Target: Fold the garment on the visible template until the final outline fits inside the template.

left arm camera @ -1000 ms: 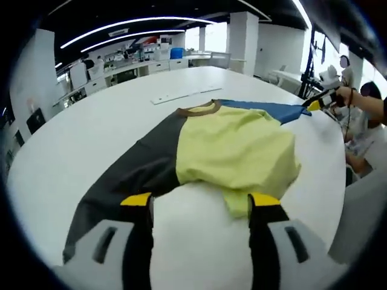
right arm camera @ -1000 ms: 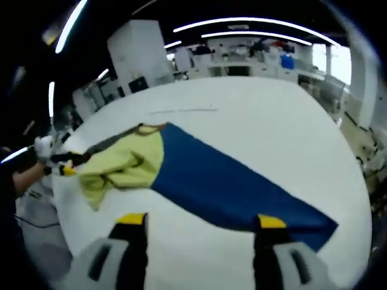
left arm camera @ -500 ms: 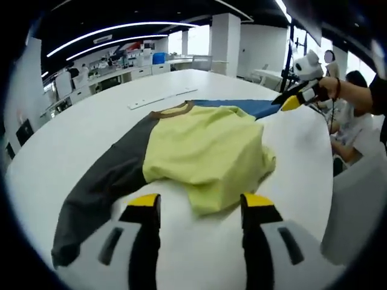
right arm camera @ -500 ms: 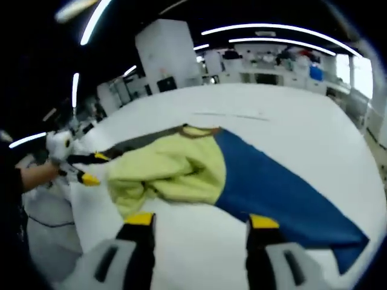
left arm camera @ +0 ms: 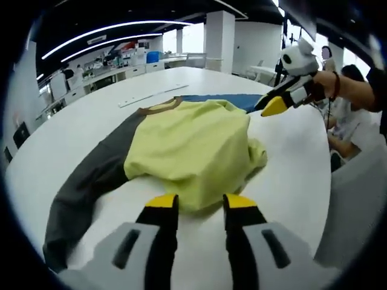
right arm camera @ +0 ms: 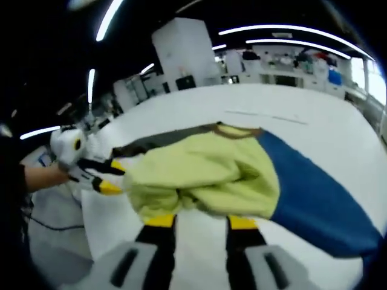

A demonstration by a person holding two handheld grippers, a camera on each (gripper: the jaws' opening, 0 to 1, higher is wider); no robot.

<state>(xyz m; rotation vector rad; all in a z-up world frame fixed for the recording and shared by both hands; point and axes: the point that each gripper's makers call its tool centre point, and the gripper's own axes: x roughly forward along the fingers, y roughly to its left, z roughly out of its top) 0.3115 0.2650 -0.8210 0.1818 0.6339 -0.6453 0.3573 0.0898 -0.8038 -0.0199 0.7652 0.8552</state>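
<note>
A long-sleeved garment lies on the white table (left arm camera: 54, 145). Its yellow-green body (left arm camera: 187, 145) is bunched in the middle, with a dark grey sleeve (left arm camera: 91, 181) on one side, a blue sleeve (left arm camera: 224, 99) on the other and a brown collar. My left gripper (left arm camera: 201, 203) is at the body's near hem, jaws partly closed, with the hem's edge between the tips. My right gripper (right arm camera: 201, 222) is at the opposite hem (right arm camera: 205, 175), jaws narrowed just below the cloth. The blue sleeve (right arm camera: 314, 199) runs right. The right gripper (left arm camera: 272, 107) also shows beyond the garment, and the left gripper (right arm camera: 113, 177) at the far hem.
A thin pale strip (left arm camera: 151, 96) lies on the table beyond the collar. A hand (left arm camera: 329, 84) holds the right gripper, and a person (left arm camera: 351, 121) sits by the table's right edge. Desks and pillars fill the room behind.
Both views have moved in toward the garment from opposite sides. Each gripper's jaws have narrowed. The yellow-green body is more bunched and raised than a second ago.
</note>
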